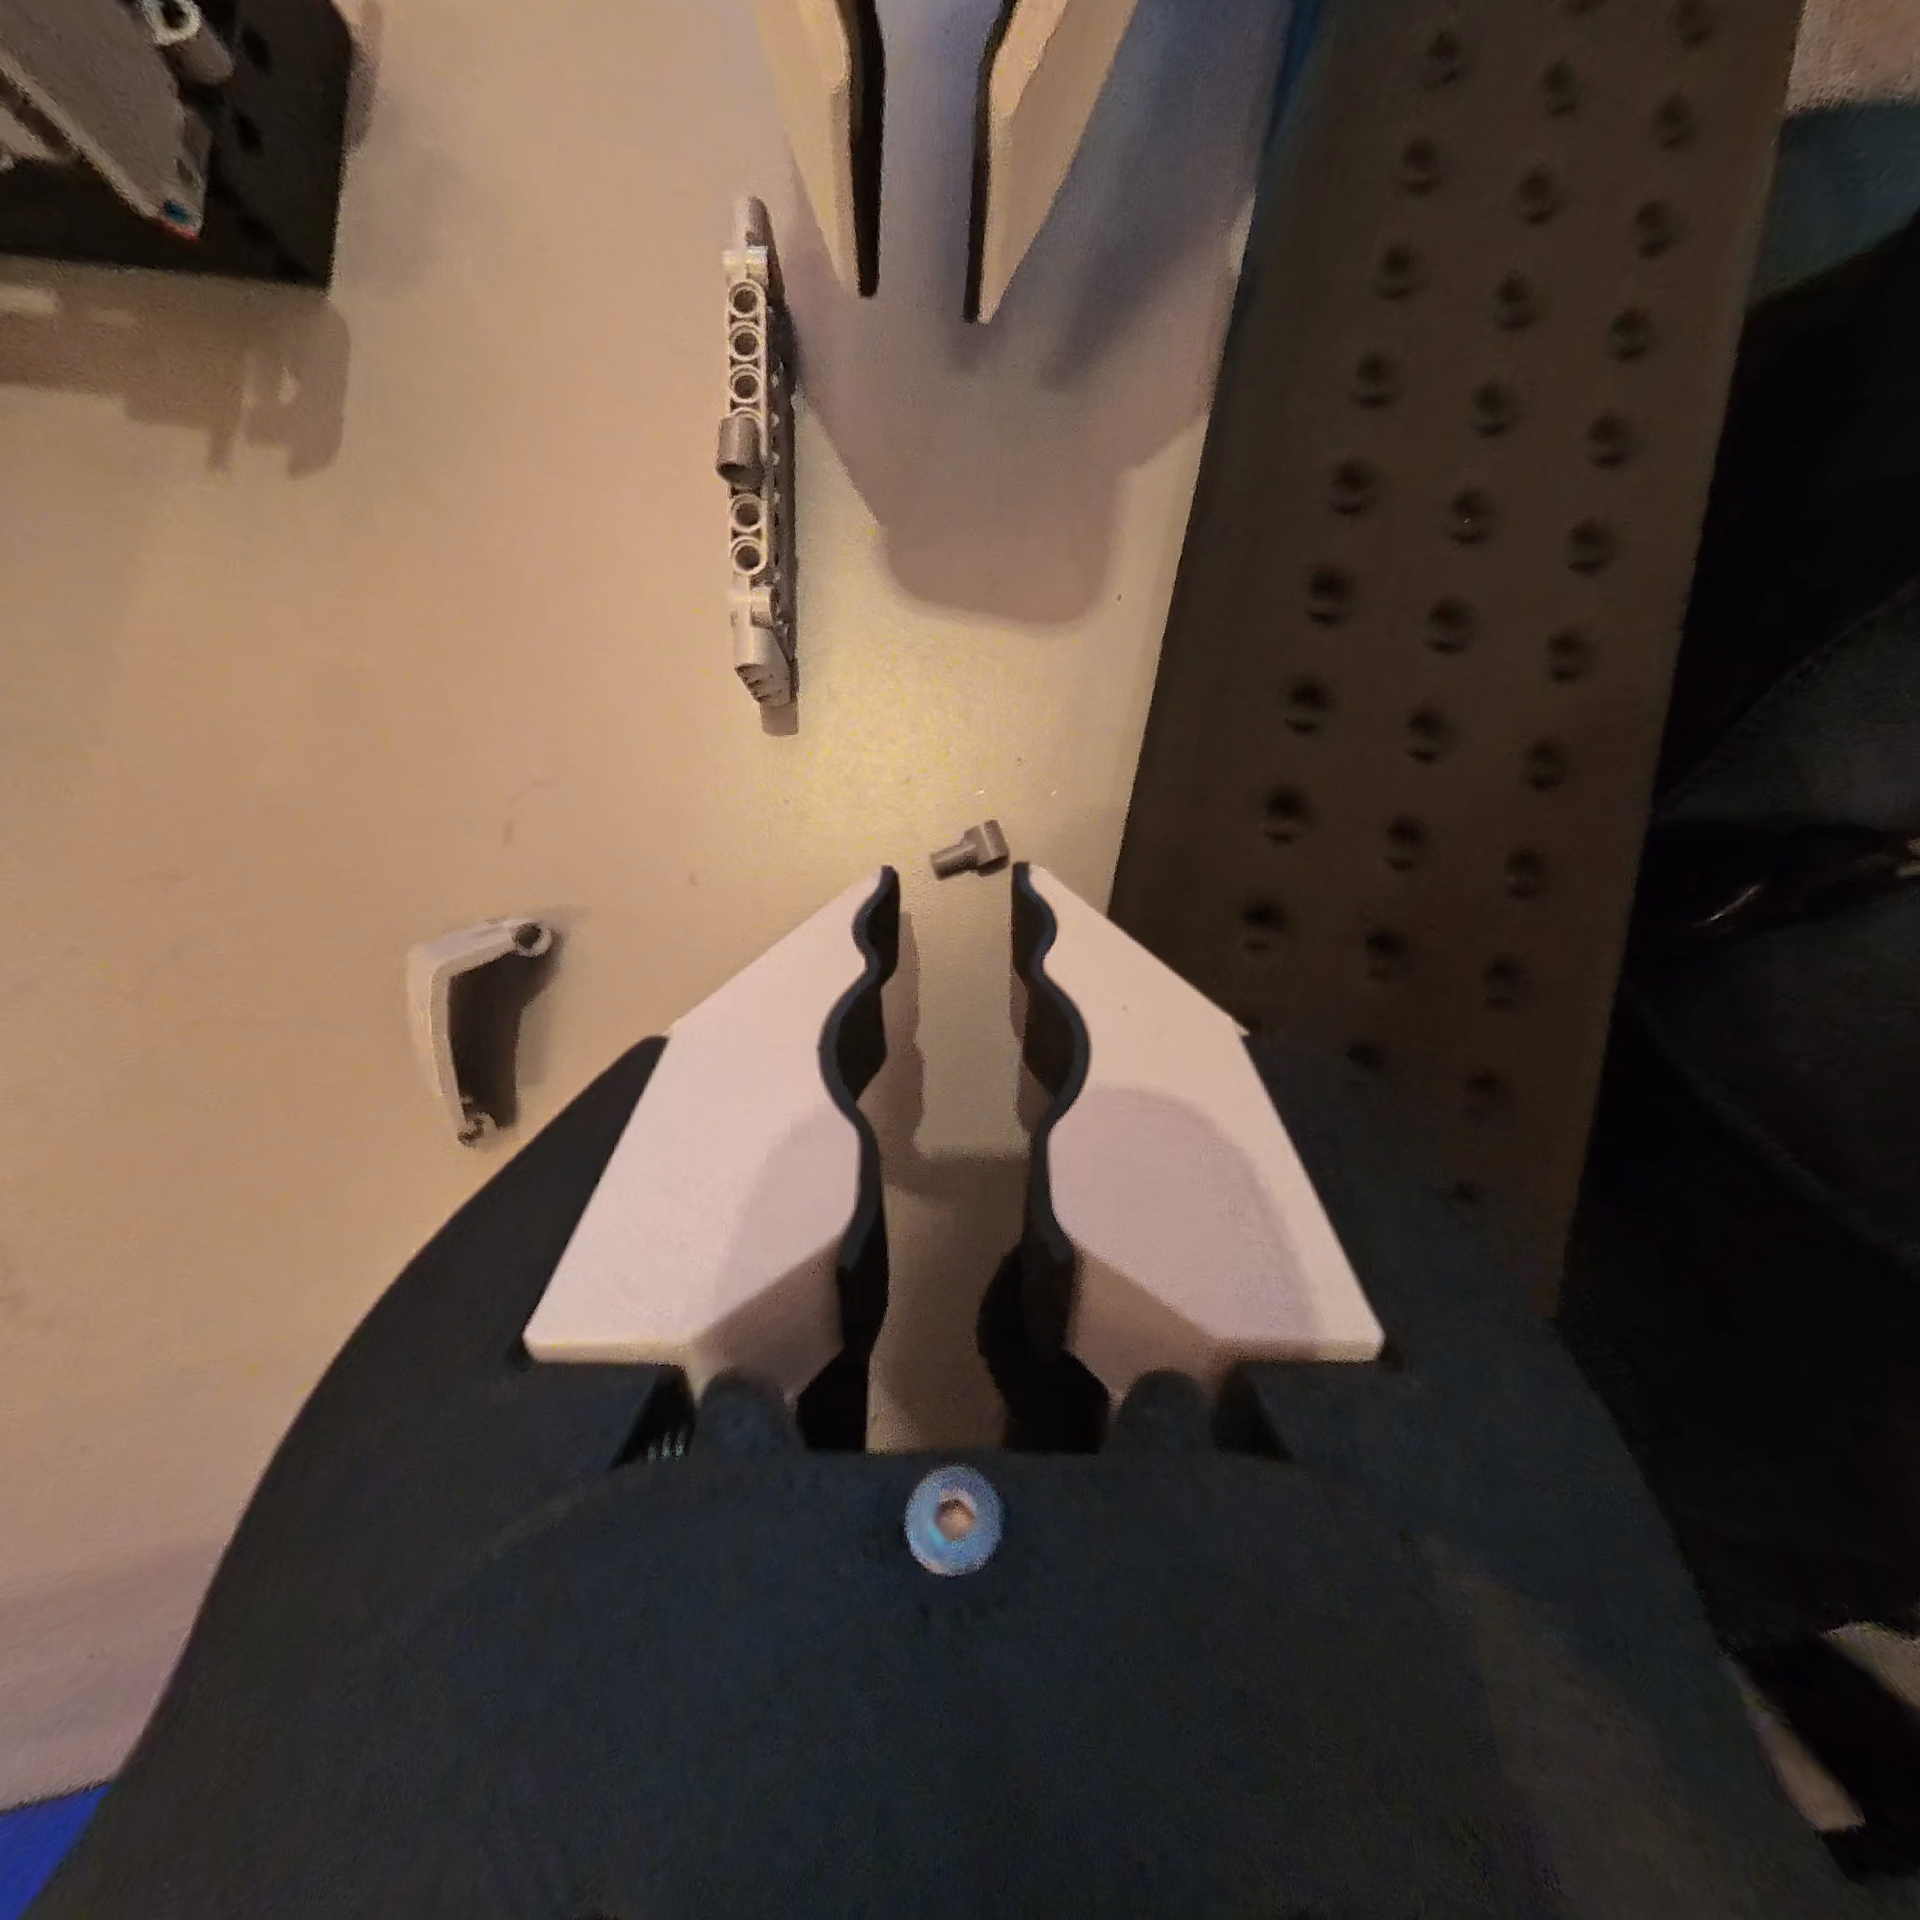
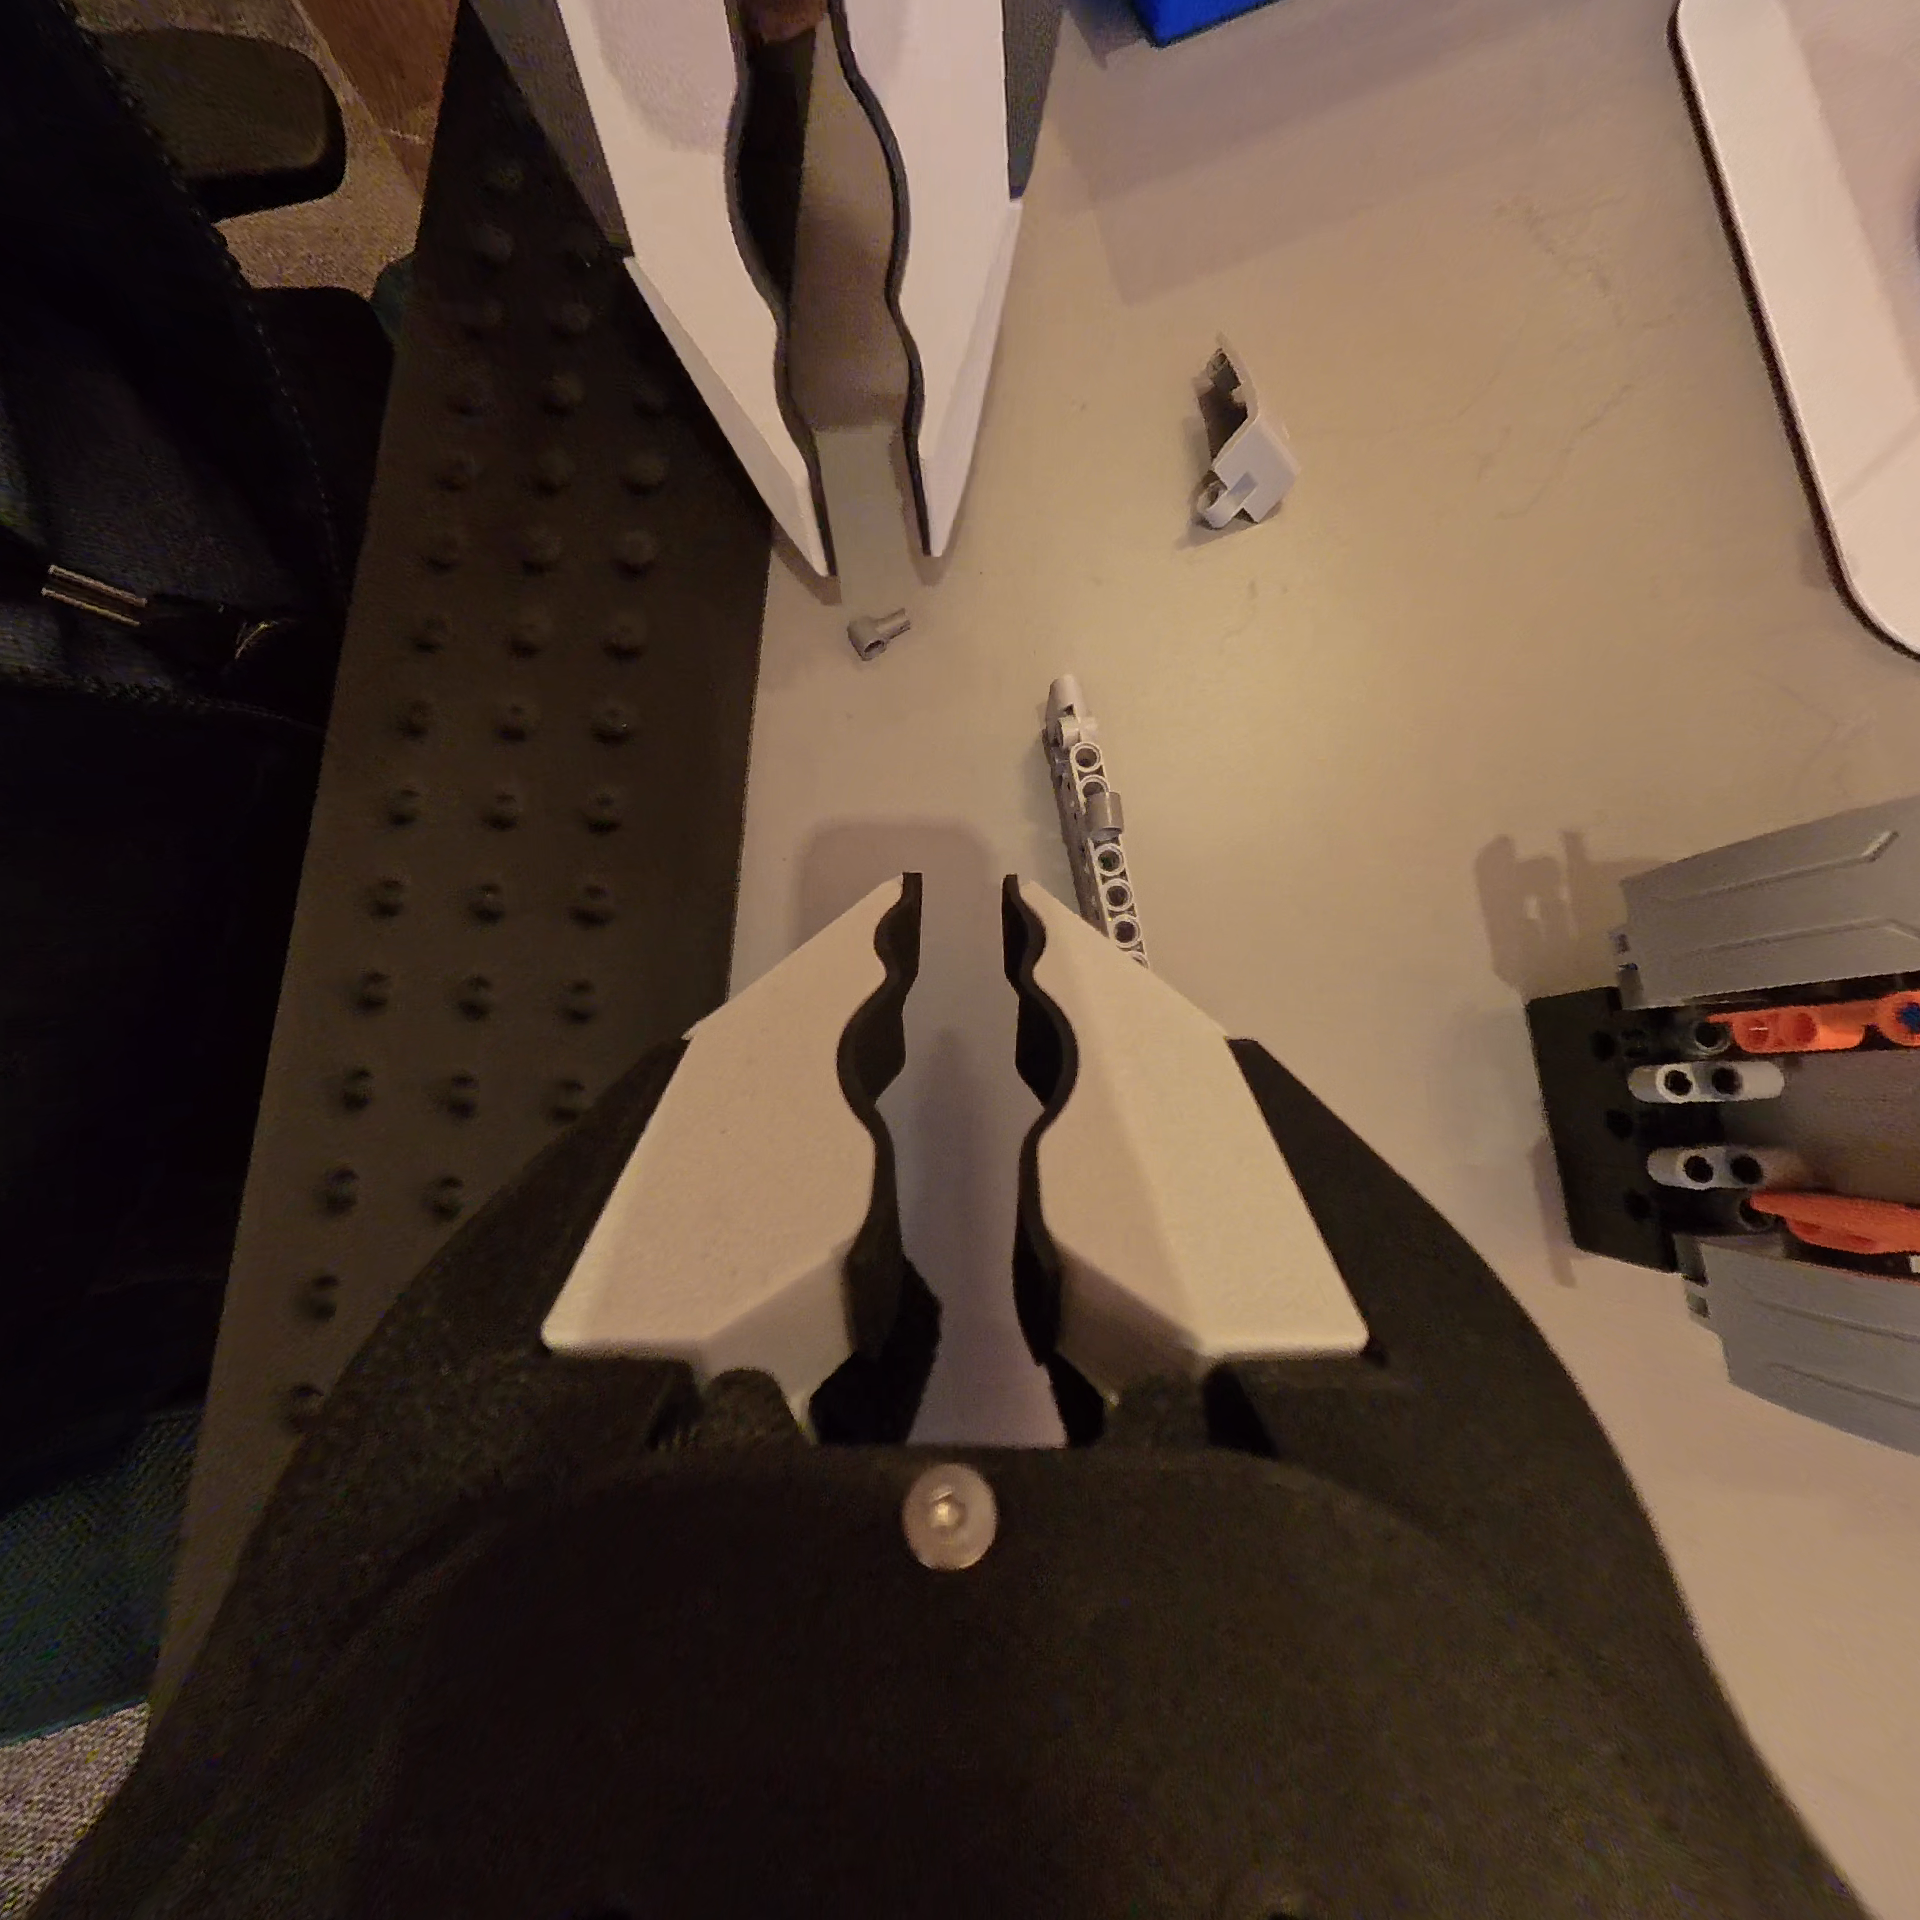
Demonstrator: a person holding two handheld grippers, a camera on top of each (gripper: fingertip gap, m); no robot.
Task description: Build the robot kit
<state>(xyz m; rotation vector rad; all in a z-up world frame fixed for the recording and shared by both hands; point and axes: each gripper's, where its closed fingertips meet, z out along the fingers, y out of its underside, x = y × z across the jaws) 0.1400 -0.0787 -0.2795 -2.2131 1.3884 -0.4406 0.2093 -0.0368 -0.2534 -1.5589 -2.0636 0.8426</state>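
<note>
Just ahead of the left gripper (image 1: 951, 873), a small grey plastic connector pin (image 1: 970, 848) lies on the beige tabletop (image 1: 312, 675), just beyond the fingertips and a little toward the right-hand one. The jaws stand parted with nothing between them. Beside them on the left lies a curved light-grey plastic panel piece (image 1: 468, 1023). Farther out rests a long light-grey perforated plastic beam with a darker grey bush on it (image 1: 756, 457), and a dark studded rubber mat strip (image 1: 1455, 623) runs along the table edge on the right.

The right gripper (image 2: 961, 883) faces the other way over the same tabletop, its fingers likewise spread and empty. It is nearest the perforated beam (image 2: 1101, 831), whose near end sits just beside the right-hand fingertip; whether they touch cannot be told. The small pin (image 2: 878, 632) lies well ahead, close to the tips of the other gripper. Off to the right stands a grey, black and orange brick-built assembly (image 2: 1745, 1122), and a white rounded tray edge (image 2: 1787, 312) shows at the upper right.
</note>
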